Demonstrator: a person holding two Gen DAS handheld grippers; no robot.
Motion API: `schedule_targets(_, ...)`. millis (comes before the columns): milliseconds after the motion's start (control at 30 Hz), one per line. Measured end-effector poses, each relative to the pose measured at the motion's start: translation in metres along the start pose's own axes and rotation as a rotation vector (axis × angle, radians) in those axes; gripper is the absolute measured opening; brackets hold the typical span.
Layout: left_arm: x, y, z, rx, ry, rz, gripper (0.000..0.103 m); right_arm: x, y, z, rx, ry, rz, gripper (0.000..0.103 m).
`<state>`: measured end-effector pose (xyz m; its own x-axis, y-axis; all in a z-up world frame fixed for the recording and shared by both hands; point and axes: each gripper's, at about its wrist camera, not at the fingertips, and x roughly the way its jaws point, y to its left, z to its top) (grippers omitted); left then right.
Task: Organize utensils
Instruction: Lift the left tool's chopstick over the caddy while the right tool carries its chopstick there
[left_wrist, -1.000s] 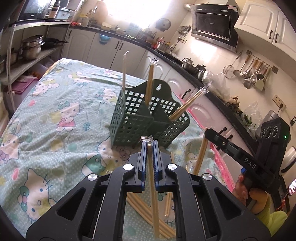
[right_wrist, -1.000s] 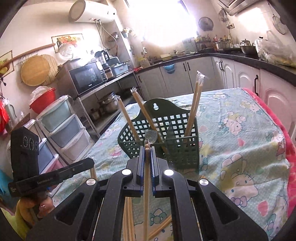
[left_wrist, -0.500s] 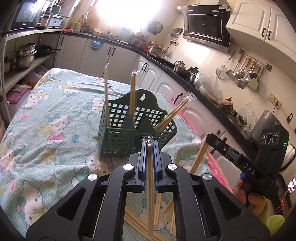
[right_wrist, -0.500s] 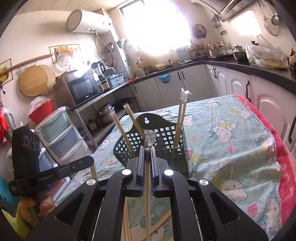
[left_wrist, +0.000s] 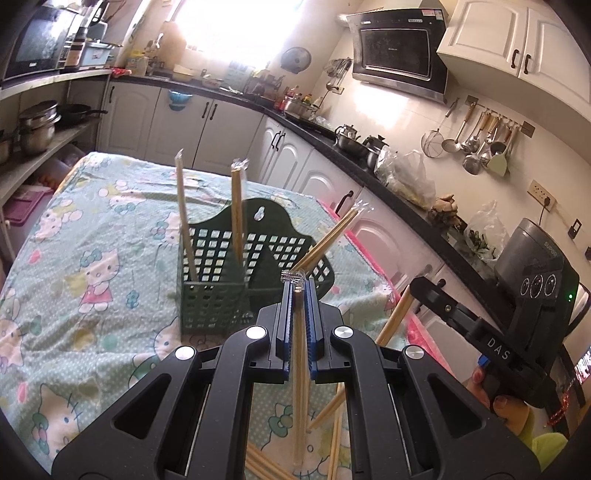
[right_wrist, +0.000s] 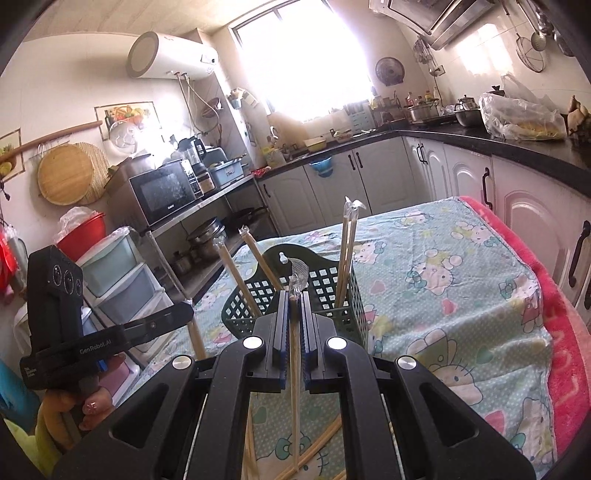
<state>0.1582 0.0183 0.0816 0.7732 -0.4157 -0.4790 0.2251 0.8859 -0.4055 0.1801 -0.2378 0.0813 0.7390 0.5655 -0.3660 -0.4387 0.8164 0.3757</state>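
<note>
A dark green perforated utensil holder (left_wrist: 221, 280) stands on the table; it also shows in the right wrist view (right_wrist: 332, 291). Wrapped chopstick pairs (left_wrist: 236, 206) stand in its compartments, one pair leaning right (left_wrist: 328, 236). My left gripper (left_wrist: 298, 291) is shut on a wrapped chopstick pair (left_wrist: 298, 387), held upright in front of the holder. My right gripper (right_wrist: 294, 299) is shut on another wrapped chopstick pair (right_wrist: 294, 387), also just short of the holder. Each gripper appears in the other's view, the right (left_wrist: 424, 291) and the left (right_wrist: 181, 314).
The table wears a green Hello Kitty cloth (left_wrist: 92, 266) with a pink edge (right_wrist: 565, 332). Several loose chopsticks (left_wrist: 332, 410) lie on the cloth below the grippers. Kitchen cabinets (left_wrist: 236, 133) and a counter run behind; shelves with pots (left_wrist: 37, 125) stand at the left.
Both grippers have risen and tilted up with their chopstick pairs, so the holder sits lower and a little farther off in both views. The chopsticks in the holder have not moved.
</note>
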Motion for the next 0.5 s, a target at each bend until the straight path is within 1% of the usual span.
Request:
schedule_targets(200,0.003,-0.006,0.009,0.016,-0.012,-0.009,0.003,-0.003,0.001,0.006,0.0,-0.018,0.003,0.006)
schedule_targets(500,-0.003,-0.014,0.031,0.046,-0.058,-0.01,0.003,-0.004,0.008,0.022,-0.015,-0.055,0.015,0.006)
